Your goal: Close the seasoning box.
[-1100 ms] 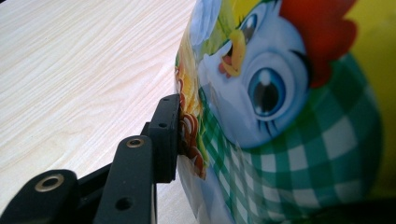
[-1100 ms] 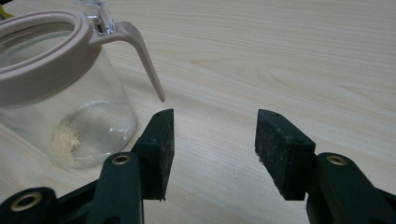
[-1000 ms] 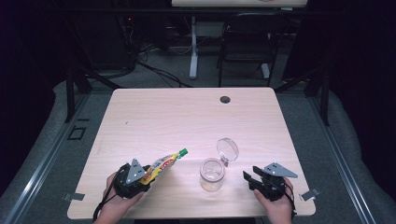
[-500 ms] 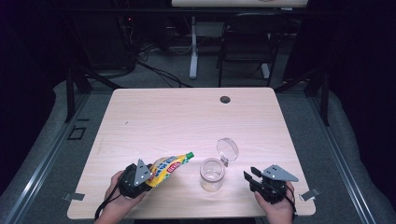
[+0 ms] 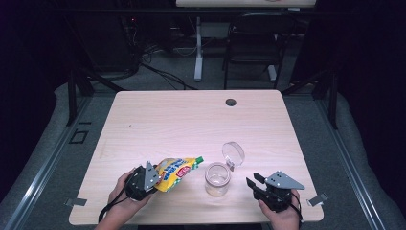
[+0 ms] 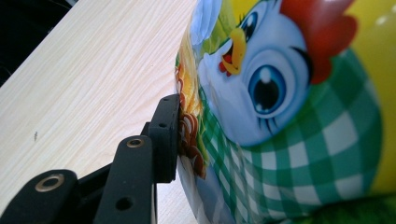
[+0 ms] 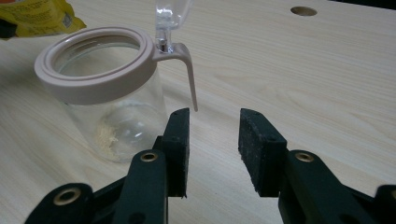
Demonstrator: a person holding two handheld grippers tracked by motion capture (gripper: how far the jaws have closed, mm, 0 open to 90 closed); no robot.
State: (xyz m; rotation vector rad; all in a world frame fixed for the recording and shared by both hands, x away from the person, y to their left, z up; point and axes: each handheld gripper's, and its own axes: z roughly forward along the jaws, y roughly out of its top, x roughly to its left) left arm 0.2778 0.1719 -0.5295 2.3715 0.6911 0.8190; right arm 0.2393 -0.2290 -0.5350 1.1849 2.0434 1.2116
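From the high view, the left gripper (image 5: 152, 178) grasps a yellow printed foil pouch with a green cap (image 5: 178, 171), lifted above the front left of the pale wooden worktop (image 5: 191, 120); just to its right stands a small clear glass jar with a beige plastic collar (image 5: 217, 178), its round transparent hinged lid (image 5: 233, 153) swung up and open, and the right gripper (image 5: 255, 182) rests near the jar's right side. In the left gripper view one black finger (image 6: 167, 135) presses against the pouch (image 6: 289, 116), whose cartoon chicken print is turned to the camera. In the right gripper view the fingers (image 7: 180, 144) have just been closing and stand apart with nothing between them; the jar (image 7: 107, 93) stands just left of them, holding only a few pale crumbs (image 7: 106, 136) at its bottom.
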